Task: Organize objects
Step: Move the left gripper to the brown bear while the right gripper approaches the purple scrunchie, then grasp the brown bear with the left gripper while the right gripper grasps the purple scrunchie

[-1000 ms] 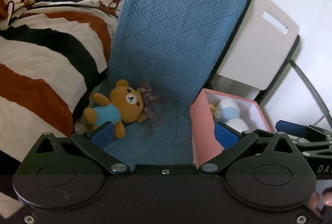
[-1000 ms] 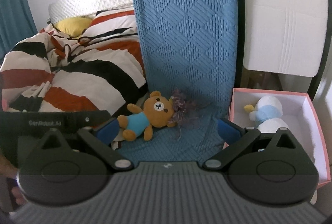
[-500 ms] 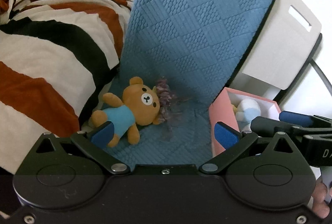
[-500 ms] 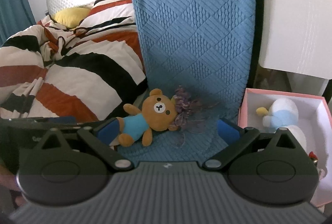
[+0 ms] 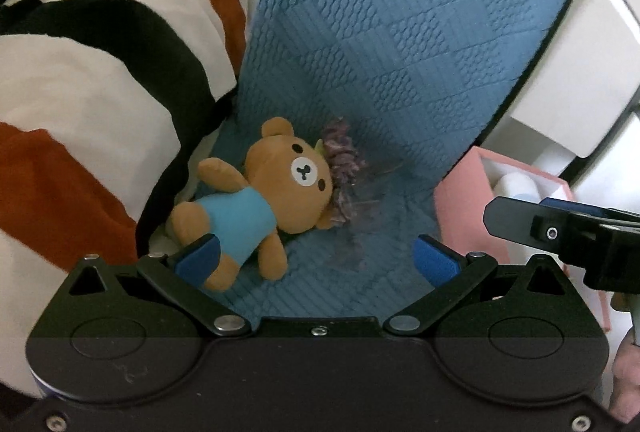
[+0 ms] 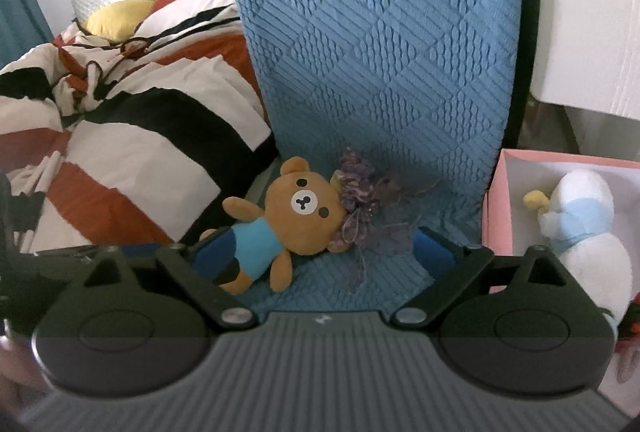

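Note:
A brown teddy bear in a blue shirt (image 5: pixel 260 203) (image 6: pixel 296 220) lies on its back on the blue quilted chair seat (image 5: pixel 360 280) (image 6: pixel 352 280). A purple dried flower bunch (image 5: pixel 344 171) (image 6: pixel 368 207) lies by its head. A pink box (image 5: pixel 468 199) (image 6: pixel 496 211) stands to the right and holds a white and blue plush (image 6: pixel 588 232). My left gripper (image 5: pixel 316 256) is open and empty, its left pad over the bear's leg. My right gripper (image 6: pixel 324 252) is open and empty just in front of the bear; it also shows in the left wrist view (image 5: pixel 560 228).
A striped white, black and rust duvet (image 5: pixel 92 79) (image 6: pixel 132 135) is piled on the left with a yellow pillow (image 6: pixel 120 15). The blue chair back (image 5: pixel 400 31) (image 6: pixel 380 31) rises behind the toys. A white folding chair (image 5: pixel 580 71) stands behind the box.
Both grippers have moved forward and closer to the bear and flowers, which now look larger. The right gripper has come further into the left wrist view. Both stay open.

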The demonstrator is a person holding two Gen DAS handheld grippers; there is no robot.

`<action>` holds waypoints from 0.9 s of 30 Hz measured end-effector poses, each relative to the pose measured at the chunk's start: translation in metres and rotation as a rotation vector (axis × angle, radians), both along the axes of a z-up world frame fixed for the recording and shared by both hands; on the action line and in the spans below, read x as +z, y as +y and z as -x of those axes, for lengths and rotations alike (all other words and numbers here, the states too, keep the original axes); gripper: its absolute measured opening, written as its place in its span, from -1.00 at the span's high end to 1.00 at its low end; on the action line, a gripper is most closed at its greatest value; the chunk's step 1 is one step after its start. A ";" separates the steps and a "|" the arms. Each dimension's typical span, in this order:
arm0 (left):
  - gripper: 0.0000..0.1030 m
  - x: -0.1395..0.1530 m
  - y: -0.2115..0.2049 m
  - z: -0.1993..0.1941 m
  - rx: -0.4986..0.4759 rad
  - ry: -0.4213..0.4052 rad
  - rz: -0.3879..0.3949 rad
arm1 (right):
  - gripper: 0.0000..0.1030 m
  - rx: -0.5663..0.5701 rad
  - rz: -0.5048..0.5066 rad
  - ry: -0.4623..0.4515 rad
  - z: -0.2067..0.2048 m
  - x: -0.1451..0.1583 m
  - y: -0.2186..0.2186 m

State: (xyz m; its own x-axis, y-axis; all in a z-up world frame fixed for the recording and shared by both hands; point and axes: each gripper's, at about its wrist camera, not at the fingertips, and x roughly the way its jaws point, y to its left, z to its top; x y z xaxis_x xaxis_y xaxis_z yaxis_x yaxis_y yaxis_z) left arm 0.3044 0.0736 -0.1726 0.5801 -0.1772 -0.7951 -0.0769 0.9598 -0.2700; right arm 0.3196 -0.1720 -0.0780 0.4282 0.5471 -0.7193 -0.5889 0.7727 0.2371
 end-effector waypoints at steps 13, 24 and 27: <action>-0.99 -0.066 0.014 -0.058 0.000 0.098 -0.043 | -0.48 0.011 0.019 0.082 -0.062 -0.057 0.038; -0.99 -0.106 0.009 -0.087 -0.078 0.145 -0.140 | -0.29 -0.040 0.012 0.117 -0.119 -0.124 0.067; -0.99 -0.113 0.005 -0.091 -0.107 0.156 -0.164 | -0.29 -0.072 -0.017 0.155 -0.133 -0.141 0.070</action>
